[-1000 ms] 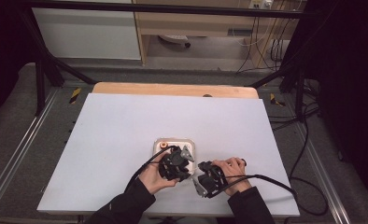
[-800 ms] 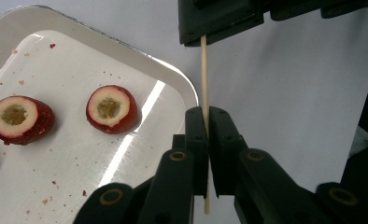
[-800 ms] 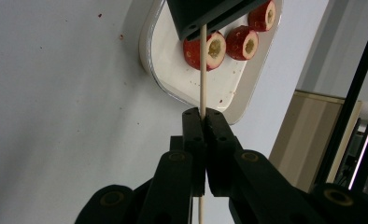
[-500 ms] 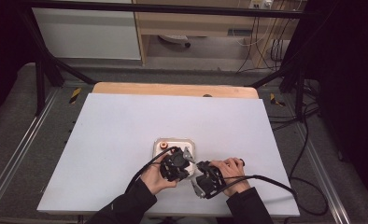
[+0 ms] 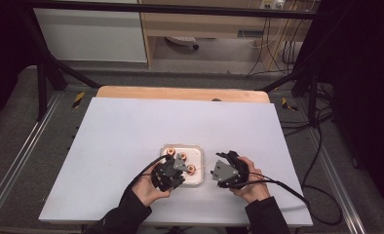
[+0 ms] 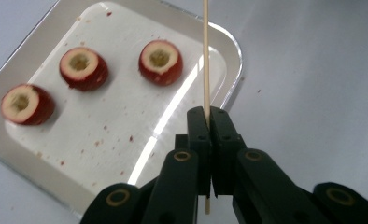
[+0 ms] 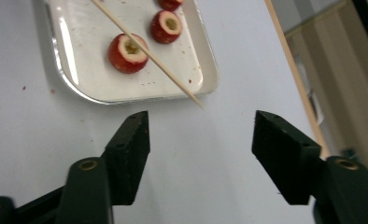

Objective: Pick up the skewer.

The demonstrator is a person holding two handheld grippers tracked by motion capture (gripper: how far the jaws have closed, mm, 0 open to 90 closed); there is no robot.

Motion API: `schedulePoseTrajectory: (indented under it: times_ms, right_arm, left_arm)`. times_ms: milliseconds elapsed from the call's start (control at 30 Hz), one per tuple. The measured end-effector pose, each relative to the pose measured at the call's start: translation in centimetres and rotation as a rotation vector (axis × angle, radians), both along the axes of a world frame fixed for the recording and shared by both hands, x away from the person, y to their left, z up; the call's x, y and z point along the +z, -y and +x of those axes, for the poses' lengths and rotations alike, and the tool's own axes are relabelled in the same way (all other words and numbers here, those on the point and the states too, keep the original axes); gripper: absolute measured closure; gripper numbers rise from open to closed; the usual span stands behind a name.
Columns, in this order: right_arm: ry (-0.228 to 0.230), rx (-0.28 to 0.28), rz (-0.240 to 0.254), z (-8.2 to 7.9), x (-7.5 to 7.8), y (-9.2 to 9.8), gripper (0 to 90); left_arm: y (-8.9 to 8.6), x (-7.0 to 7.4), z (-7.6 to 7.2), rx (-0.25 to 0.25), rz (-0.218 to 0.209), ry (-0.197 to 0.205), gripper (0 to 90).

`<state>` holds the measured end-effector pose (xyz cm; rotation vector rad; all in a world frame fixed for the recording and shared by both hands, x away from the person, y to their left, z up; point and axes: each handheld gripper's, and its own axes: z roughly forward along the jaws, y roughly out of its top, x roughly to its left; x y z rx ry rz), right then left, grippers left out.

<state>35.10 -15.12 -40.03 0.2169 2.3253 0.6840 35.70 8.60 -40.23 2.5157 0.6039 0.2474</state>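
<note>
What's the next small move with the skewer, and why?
Probably lower the skewer tip toward the nearest cored fruit piece. The left gripper clamps the skewer, three pieces wait on the tray, and the right gripper has just opened, holding nothing.

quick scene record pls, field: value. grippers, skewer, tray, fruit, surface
left hand-held gripper: shut on the thin wooden skewer, which rises upright from its jaws in the left gripper view
right hand-held gripper: jaws have just been opening, nothing between them
skewer tip: free, pointing toward the right hand-held gripper, above the near edge of the tray
tray: white rounded rectangular tray, flecked with red specks
fruit: three cored red fruit pieces on the tray, pale flesh up
surface: white table sheet
</note>
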Motion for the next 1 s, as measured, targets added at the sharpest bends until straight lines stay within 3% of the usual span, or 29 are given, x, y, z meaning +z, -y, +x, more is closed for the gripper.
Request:
schedulePoseTrajectory:
  times_ms: [133, 233, 300, 433, 600, 867, 1000]
  right_arm:
    - [-0.129, -0.141, 0.118, 0.7, -0.4, 1.1, 26.6]
    - [-0.255, -0.246, 0.216, 1.2, -0.8, 1.7, 20.3]
    - [-0.323, -0.289, 0.258, 1.6, -0.9, 2.1, 18.0]
    - [-0.375, -0.317, 0.304, 1.9, -0.8, 2.3, 12.1]
    - [-0.435, -0.336, 0.374, 2.1, -0.1, 2.1, 5.5]
    - [-0.49, -0.357, 0.353, 2.9, 0.5, 0.6, 1.8]
    - [-0.516, -0.346, 0.372, 3.3, 0.6, -0.4, 1.7]
  left_arm:
    - [-1.7, -0.1, -0.3, 0.035, -0.035, 0.019, 88.3]
    - [-2.9, -0.1, -0.6, 0.063, -0.064, 0.033, 88.3]
    - [-3.6, 0.0, -0.8, 0.082, -0.084, 0.041, 88.3]
    - [-4.8, -0.3, -1.2, 0.109, -0.117, 0.063, 88.3]
    - [-6.2, -0.9, -1.6, 0.136, -0.168, 0.062, 88.3]
    - [-8.3, -1.2, -2.1, 0.18, -0.216, 0.092, 88.3]
    - [-9.0, -1.4, -2.2, 0.193, -0.234, 0.1, 88.3]
